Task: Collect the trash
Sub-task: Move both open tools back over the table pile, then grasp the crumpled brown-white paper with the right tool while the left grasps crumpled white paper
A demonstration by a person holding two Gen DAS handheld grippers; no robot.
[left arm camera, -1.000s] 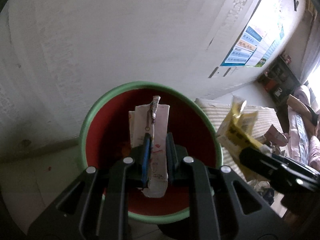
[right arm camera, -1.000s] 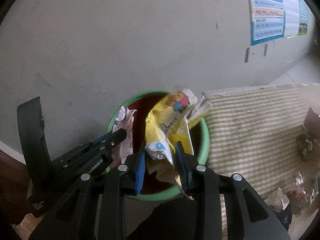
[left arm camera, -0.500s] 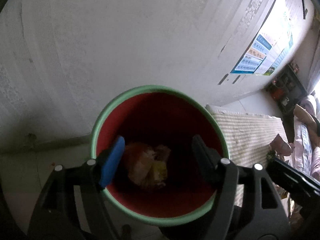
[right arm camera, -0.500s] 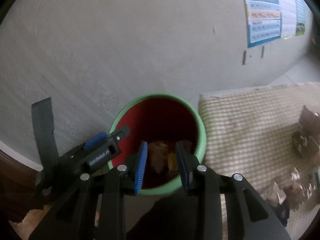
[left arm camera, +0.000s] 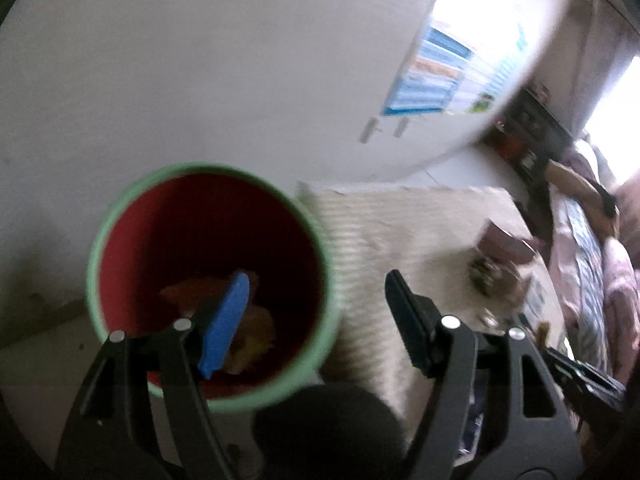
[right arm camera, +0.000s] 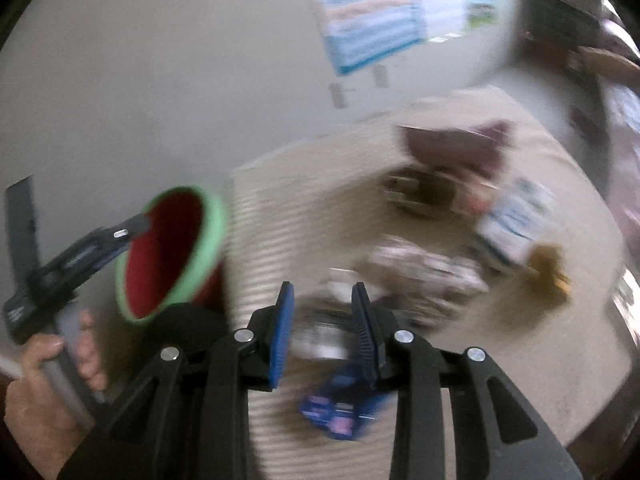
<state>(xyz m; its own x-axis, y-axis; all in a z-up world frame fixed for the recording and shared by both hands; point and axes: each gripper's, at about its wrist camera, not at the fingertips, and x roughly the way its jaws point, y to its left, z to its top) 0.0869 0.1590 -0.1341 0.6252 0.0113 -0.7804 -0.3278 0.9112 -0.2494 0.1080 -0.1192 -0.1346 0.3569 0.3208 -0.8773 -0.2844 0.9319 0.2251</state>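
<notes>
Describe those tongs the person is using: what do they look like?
Each hand-held gripper is matte black plastic with silver rivets at its joints. The left hand-held gripper has one blue pad and one black finger showing. The right hand-held gripper has blue ribbed pads. Pale lettering on the left one's side is blurred. No cables show.

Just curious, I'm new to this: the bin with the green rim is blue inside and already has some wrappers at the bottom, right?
Not quite. The bin with the green rim is red inside, not blue; the left wrist view shows it. Crumpled wrappers do lie at its bottom.
</notes>
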